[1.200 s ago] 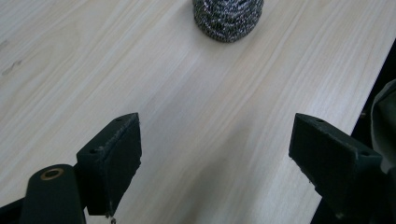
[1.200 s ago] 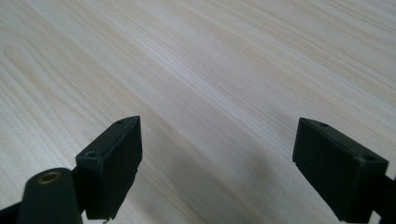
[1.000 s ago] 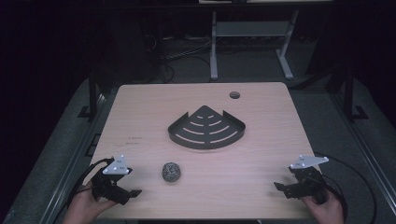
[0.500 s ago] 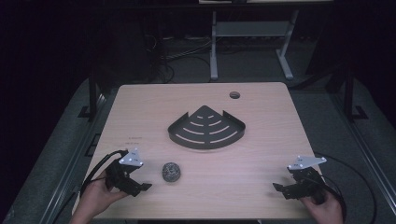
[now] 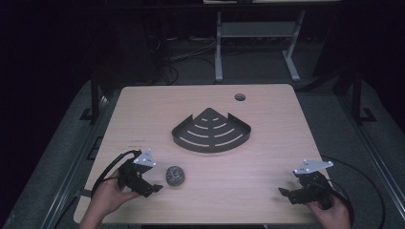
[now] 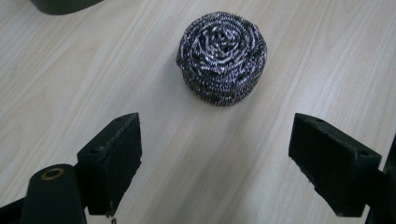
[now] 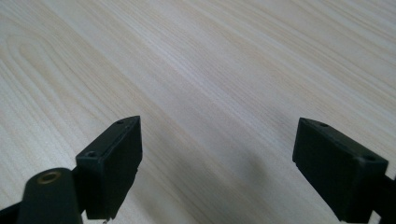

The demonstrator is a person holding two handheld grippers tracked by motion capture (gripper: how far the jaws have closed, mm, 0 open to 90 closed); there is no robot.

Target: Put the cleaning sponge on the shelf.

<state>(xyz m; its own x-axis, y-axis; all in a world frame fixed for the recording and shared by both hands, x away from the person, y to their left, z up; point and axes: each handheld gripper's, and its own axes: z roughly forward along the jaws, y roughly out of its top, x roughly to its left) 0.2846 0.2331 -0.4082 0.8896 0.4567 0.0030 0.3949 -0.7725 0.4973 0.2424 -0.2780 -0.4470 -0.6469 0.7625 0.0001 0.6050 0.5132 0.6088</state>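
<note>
The scourer [image 6: 222,57] lies on the bench [image 5: 267,157], just ahead of the left gripper [image 6: 215,163], whose jaws stand wide and apart from it. Nothing is grasped yet; the pickup looks about to begin. The right gripper [image 7: 217,165] hovers wide and empty, well off.

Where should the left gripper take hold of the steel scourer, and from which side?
Across its round side wall, jaws on opposite flanks. The scourer lies flat on the table, straight ahead of the open left gripper, whose gap looks wider than it, so a level approach from the person's side probably suits.
</note>
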